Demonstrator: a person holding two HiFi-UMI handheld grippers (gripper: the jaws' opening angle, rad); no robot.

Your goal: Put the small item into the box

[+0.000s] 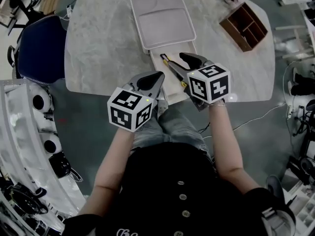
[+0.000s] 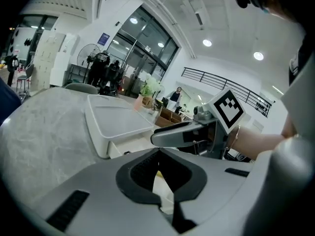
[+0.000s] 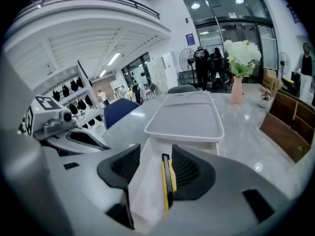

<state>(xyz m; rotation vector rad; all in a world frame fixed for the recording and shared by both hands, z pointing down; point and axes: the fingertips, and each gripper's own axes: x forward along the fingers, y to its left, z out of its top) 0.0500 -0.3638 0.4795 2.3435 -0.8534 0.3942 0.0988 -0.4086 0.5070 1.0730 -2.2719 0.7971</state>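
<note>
Right gripper [image 3: 156,154]: stands wide open, grips nothing, hangs just above the near end of the box [image 3: 140,191]. Down between its pads, closer to the right one, lies the yellow-and-black utility knife [image 3: 167,181], flat on the box floor and lengthwise toward the lid; cannot tell whether it brushes that pad.

Left gripper [image 2: 158,154]: tips closed together on nothing, held just beside the right one, pointing at the box's near left corner.

Beyond both: white lid [image 3: 184,117] folded back flat on the marble table [image 1: 98,43], open side up. Farther right on the table, a brown wooden organizer [image 1: 244,26], well apart from the box. At the far edge, a pink vase with white flowers [image 3: 237,90]. Left of the table, a blue chair [image 1: 42,45].
</note>
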